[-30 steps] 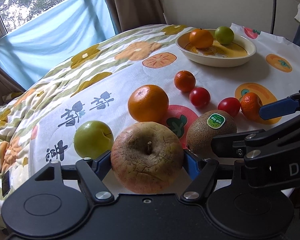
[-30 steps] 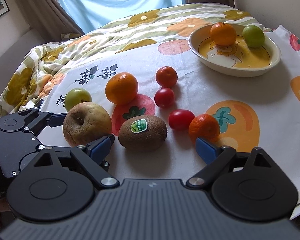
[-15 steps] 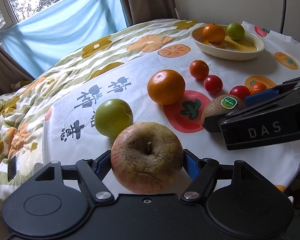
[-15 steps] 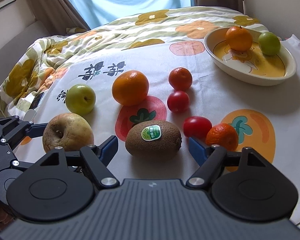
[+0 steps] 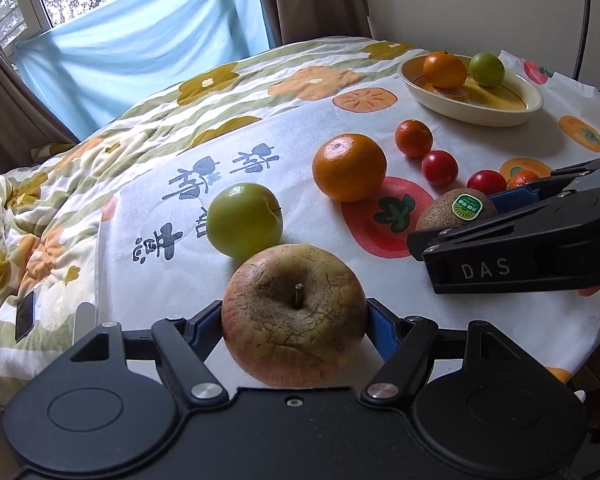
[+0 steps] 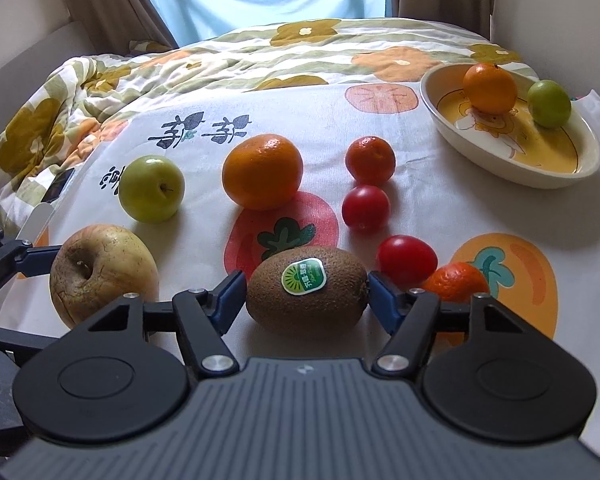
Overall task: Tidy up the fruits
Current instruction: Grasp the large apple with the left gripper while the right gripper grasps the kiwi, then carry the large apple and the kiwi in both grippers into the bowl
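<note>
Progress: early. Bowl at far right holds 1 orange + 1 small green fruit; approx. 8 pcs not yet in. L gripper pinching wrinkled apple at near table edge. R gripper pads touching kiwi both ends, judged pinched. Loose: green apple, big orange, tangerines, tomatoes. Room: bare cloth before bowl clear; cloth edge drops just behind both grippers, w/ tomato crowding R finger.
</note>
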Motion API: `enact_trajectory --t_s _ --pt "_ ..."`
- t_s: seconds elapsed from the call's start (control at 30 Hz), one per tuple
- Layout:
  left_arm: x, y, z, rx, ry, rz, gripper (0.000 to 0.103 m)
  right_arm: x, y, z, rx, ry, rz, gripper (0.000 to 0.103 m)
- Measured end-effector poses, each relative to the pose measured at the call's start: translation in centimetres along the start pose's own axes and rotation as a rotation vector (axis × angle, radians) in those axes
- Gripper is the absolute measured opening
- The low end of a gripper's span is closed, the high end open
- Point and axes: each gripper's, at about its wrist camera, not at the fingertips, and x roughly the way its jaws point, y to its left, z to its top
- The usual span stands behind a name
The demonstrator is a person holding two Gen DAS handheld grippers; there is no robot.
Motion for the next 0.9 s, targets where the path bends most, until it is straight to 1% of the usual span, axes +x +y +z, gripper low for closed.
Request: enact_trajectory --t_s 0.1,0.2,0.4,0.53,0.67,0.77,0.9 --pt "-0.2 0.0 0.0 -0.01 -0.002 0.0 0.077 -0.3 0.3 0.0 -0.034 0.001 0.002 0.078" --pt "-0.7 0.1 0.2 -0.021 -0.008 0.002 0.077 -0.7 0.2 0.3 -0.019 0.011 0.022 0.077" --pt "-2.2 0.2 1.1 -0.039 -0.02 0.015 0.077 -2.8 0.1 1.2 -0.01 -0.011 0.048 0.077" --pt "-3.3 -0.1 2.3 -0.051 -0.027 0.031 0.077 -4.6 -0.4 2.2 -0.007 -0.038 0.072 0.077" --pt "-4.4 -0.9 3.9 -0.073 -0.037 0.032 0.077 -6.6 -1.7 3.6 -0.014 -0.067 0.088 0.077" --pt "-5.1 -1.9 5.5 -0.091 -0.049 0.024 0.077 -8.1 -3.5 4.7 -0.014 -0.087 0.095 0.077" --pt "-5.8 -4.2 7.9 -0.094 -0.074 0.028 0.077 -10.0 -6.6 6.2 -0.02 -0.111 0.097 0.077"
